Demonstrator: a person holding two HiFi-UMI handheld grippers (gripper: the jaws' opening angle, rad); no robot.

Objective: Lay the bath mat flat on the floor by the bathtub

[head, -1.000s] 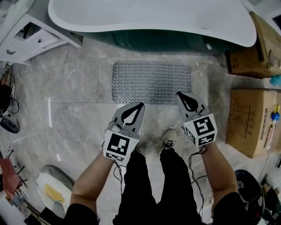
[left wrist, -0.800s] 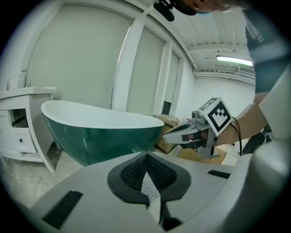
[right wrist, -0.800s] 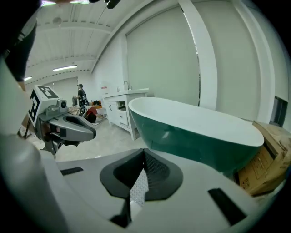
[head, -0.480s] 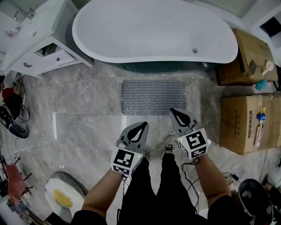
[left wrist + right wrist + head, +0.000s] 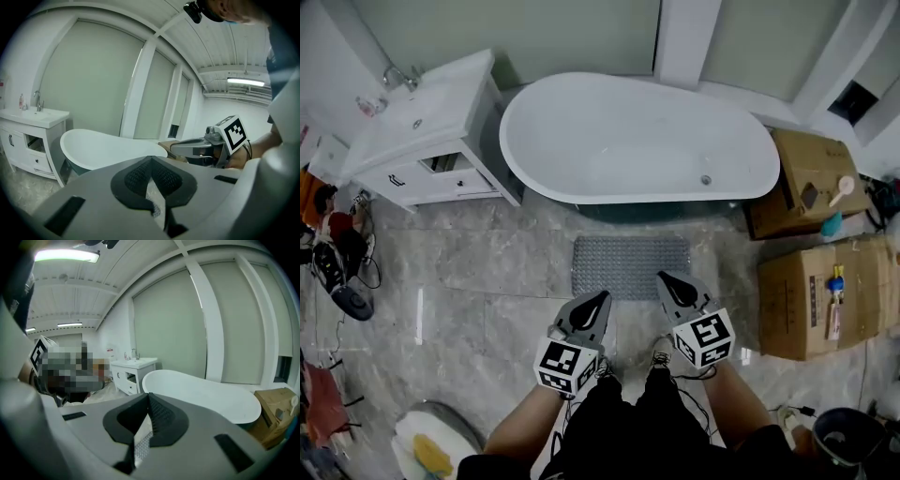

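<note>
Bath mat point(image 5: 630, 267): mid grey, covered in a regular grid of small raised dots.

Floor point(image 5: 487, 272): grey marbled tile with paler veining.

Bathtub point(image 5: 637, 141): white shell on a dark teal base.

Vanity cabinet point(image 5: 431, 141): white, with small dark handles.

Cardboard boxes point(image 5: 811, 183): plain brown.

Left tool point(image 5: 600, 300) and right tool point(image 5: 667, 284): light grey bodies. The pads point(image 5: 161, 178) are black with fine cross-hatched ribbing.

Marker cubes point(image 5: 562, 364): one on each tool, with white faces that carry black square code patterns.

Trousers point(image 5: 647, 431): black.

Wall panels point(image 5: 581, 33): pale grey-green, divided by white pillars point(image 5: 682, 37).
</note>
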